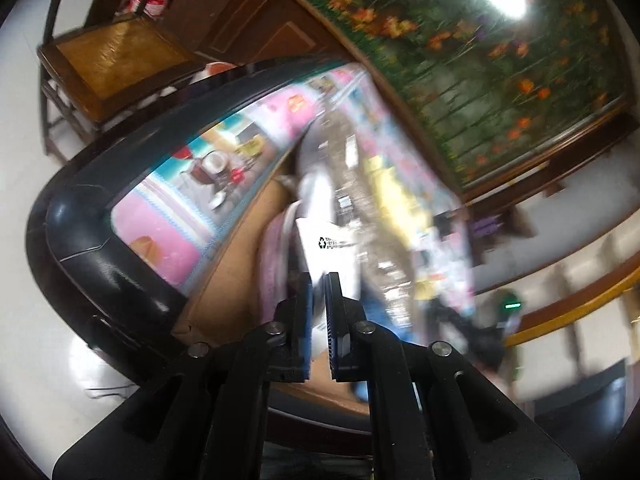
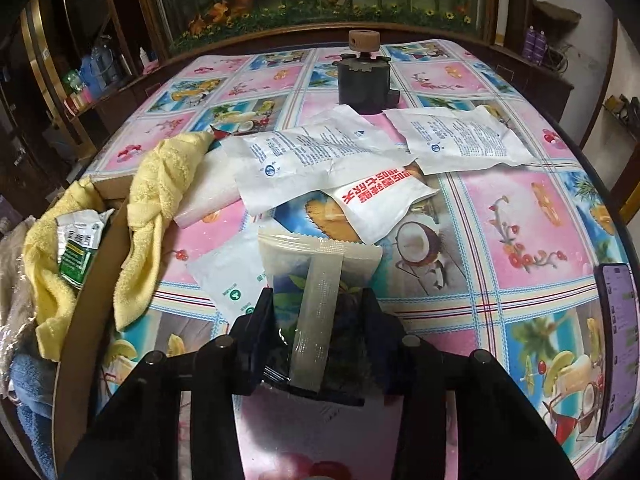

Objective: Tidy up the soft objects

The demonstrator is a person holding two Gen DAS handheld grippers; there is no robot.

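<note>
My right gripper [image 2: 318, 300] is shut on a clear snack packet with a dark printed inside [image 2: 320, 276], held just above the table. Several white sachets [image 2: 320, 152] and a white packet with red print [image 2: 376, 208] lie on the flowered tablecloth [image 2: 500, 216] ahead of it. A yellow towel [image 2: 156, 200] drapes over the wall of a cardboard box [image 2: 86, 292] at the left. My left gripper [image 1: 319, 280] is shut on a white packet with a recycling mark [image 1: 324, 248], held over the box's brown inside [image 1: 236, 264]. That view is blurred.
A dark round grinder-like object with a wooden knob [image 2: 362, 76] stands at the table's far side. A phone [image 2: 618, 344] lies at the right edge. The box holds a green-and-white packet [image 2: 78, 244] and blue cloth [image 2: 32, 384]. A wooden chair [image 1: 108, 60] stands beside the table.
</note>
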